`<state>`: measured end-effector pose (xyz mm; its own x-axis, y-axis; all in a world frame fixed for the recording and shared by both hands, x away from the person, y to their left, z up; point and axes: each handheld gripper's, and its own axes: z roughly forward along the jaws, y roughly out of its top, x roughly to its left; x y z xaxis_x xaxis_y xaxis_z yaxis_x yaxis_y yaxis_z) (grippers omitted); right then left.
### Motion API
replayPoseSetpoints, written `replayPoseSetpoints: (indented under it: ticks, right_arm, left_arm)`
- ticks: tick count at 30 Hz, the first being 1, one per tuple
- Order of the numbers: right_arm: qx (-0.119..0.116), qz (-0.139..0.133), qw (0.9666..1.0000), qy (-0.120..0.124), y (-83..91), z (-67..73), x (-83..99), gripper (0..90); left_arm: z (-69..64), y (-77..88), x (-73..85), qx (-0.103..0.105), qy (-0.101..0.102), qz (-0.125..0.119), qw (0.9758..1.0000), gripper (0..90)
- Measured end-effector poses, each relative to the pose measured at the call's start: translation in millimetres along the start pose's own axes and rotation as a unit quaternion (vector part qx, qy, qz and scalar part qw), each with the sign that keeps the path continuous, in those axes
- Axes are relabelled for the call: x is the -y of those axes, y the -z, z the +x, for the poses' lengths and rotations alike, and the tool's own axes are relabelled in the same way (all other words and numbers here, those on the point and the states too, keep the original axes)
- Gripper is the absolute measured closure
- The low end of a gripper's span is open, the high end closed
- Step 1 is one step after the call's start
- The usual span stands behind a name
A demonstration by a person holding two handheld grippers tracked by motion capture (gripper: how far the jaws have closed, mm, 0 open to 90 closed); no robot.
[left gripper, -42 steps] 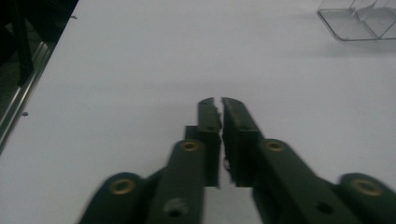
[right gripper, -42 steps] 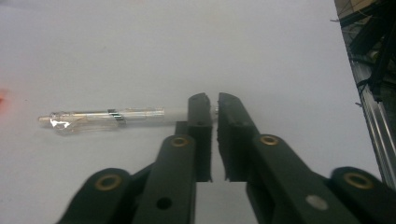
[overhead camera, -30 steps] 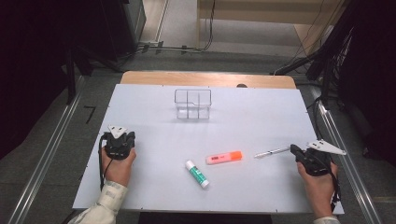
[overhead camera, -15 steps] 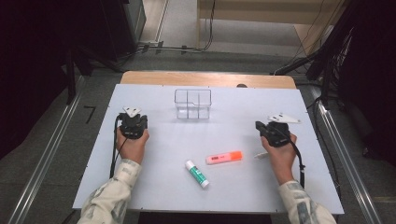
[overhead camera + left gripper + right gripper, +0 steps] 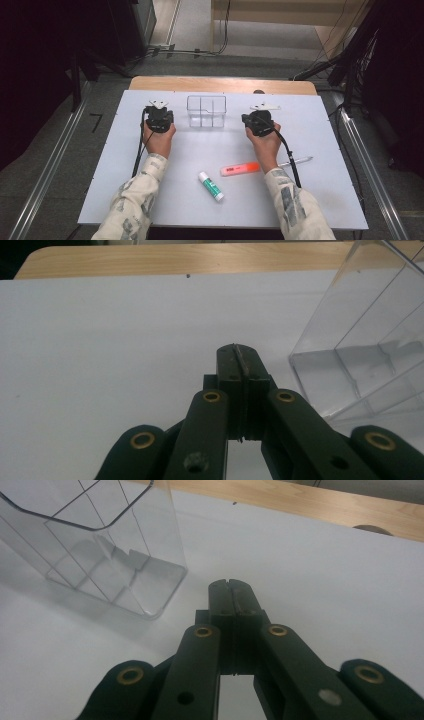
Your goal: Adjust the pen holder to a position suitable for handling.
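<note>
The clear box [image 5: 206, 111] stands at the far middle of the white tabletop [image 5: 100, 170], between the left tongs [image 5: 239, 356] and right tongs [image 5: 231, 591]. Both tongs are pressed together, holding nothing. The box looks light, hard and slippery; grab a thin wall.

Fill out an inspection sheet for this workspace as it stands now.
Surface: white board on a wooden table, flat and clean.
Job's things: clear plastic divided organiser box, upright, empty, near the far edge; orange highlighter, green-and-white glue stick and silver pen, all lying flat nearer the person.
Clutter: nothing seen.
Grippers: left hand-held gripper shut, left of the box; right hand-held gripper shut, right of the box; neither holds anything.
Cables: black cable trails along the left forearm, another along the right.
Surroundings: grey floor, metal rails either side, dark equipment behind.
</note>
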<state>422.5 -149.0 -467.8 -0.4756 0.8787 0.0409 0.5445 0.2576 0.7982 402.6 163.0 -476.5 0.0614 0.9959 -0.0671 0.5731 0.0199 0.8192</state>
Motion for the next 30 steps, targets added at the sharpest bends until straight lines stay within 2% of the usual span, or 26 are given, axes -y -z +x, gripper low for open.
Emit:
replayPoseSetpoints:
  ticks: [8, 12, 15, 17, 27, 30]
  right_arm:
    - [-0.002, 0.01, 1.0, 0.001, -23.0, 11.3, -8.6, 88.3]
    - [-0.002, 0.012, 0.9999, -0.004, -33.5, 16.0, -13.7, 88.3]
    - [0.001, 0.012, 0.9999, -0.01, -39.4, 19.0, -15.2, 88.3]
    - [0.0, 0.012, 0.9998, -0.018, -42.4, 20.5, -15.2, 88.3]
    - [-0.003, 0.015, 0.9997, -0.019, -51.7, 25.3, -14.8, 88.2]
    - [-0.005, 0.015, 0.9996, -0.022, -52.2, 27.8, -15.5, 88.2]
  left_arm:
    - [-8.8, -8.0, -3.8, 0.01, 0.004, 0.0, 0.9999, 90.0]
    - [-13.0, -12.7, -5.2, 0.011, 0.006, 0.002, 0.9999, 90.0]
    - [-16.9, -14.9, -6.5, 0.02, 0.005, 0.002, 0.9998, 90.0]
    - [-19.6, -15.7, -7.2, 0.021, 0.003, 0.002, 0.9998, 90.0]
    - [-29.8, -17.6, -9.3, 0.045, -0.001, 0.0, 0.999, 90.0]
    - [-32.5, -17.8, -9.2, 0.046, -0.004, -0.001, 0.9989, 90.0]
